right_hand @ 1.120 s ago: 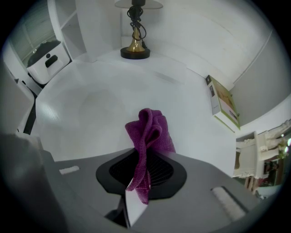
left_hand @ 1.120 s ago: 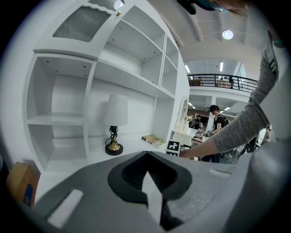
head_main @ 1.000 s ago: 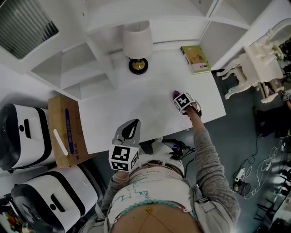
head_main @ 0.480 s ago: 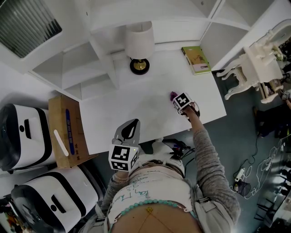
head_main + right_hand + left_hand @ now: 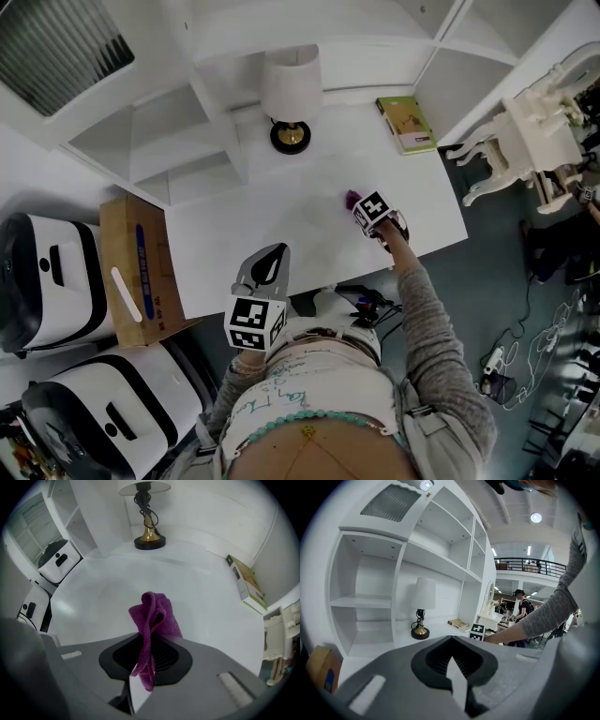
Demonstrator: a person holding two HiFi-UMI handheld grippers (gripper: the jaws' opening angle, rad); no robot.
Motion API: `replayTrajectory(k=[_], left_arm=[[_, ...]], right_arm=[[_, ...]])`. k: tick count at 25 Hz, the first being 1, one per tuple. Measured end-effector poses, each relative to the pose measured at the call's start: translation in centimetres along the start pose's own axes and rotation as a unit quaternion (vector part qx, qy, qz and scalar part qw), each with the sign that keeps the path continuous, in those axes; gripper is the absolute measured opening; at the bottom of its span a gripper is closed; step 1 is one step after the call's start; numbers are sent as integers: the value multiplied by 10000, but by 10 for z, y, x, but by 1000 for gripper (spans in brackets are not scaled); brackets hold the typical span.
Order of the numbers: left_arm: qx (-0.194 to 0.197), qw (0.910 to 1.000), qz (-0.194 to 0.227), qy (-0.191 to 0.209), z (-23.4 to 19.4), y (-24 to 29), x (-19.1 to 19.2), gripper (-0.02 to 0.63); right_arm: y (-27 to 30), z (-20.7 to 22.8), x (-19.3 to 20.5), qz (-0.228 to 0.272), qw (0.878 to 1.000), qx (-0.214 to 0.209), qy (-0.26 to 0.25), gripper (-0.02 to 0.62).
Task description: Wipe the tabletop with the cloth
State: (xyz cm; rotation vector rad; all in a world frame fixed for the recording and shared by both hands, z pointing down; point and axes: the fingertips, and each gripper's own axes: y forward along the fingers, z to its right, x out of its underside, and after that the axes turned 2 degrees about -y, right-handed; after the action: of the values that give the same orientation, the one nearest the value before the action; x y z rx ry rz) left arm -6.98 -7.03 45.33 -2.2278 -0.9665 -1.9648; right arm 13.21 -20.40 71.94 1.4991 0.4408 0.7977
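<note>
Right gripper [image 5: 147, 656]: clamped on bunched purple cloth [image 5: 152, 616].
Left gripper [image 5: 452, 663]: closed, empty.
Risk: cloth may slip free; strokes toward the white tabletop [image 5: 272, 220] far edge could bump the gold-based lamp [image 5: 291, 94].

Grey knit sleeve [image 5: 427, 328] behind the right tongs [image 5: 358, 200], white top [image 5: 319, 375] with teal beaded trim [image 5: 281, 427] behind the left tongs [image 5: 266, 270], both tongs grey with black ribbed pads [image 5: 439, 660], each carrying a black-and-white marker cube [image 5: 255, 325].

One lamp [image 5: 292, 89], one book [image 5: 405, 123], one cloth [image 5: 352, 198], one cardboard box [image 5: 136, 272], two white machines [image 5: 42, 281] [image 5: 112, 412], two tools [image 5: 270, 262] [image 5: 360, 205].
</note>
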Motion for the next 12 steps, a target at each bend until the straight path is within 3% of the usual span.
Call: replayTrajectory(k=[12], left_arm=[[-13, 10000, 18, -50, -7, -8, 1, 2]], right_arm=[[6, -37, -21, 118, 9991, -370, -164, 80]])
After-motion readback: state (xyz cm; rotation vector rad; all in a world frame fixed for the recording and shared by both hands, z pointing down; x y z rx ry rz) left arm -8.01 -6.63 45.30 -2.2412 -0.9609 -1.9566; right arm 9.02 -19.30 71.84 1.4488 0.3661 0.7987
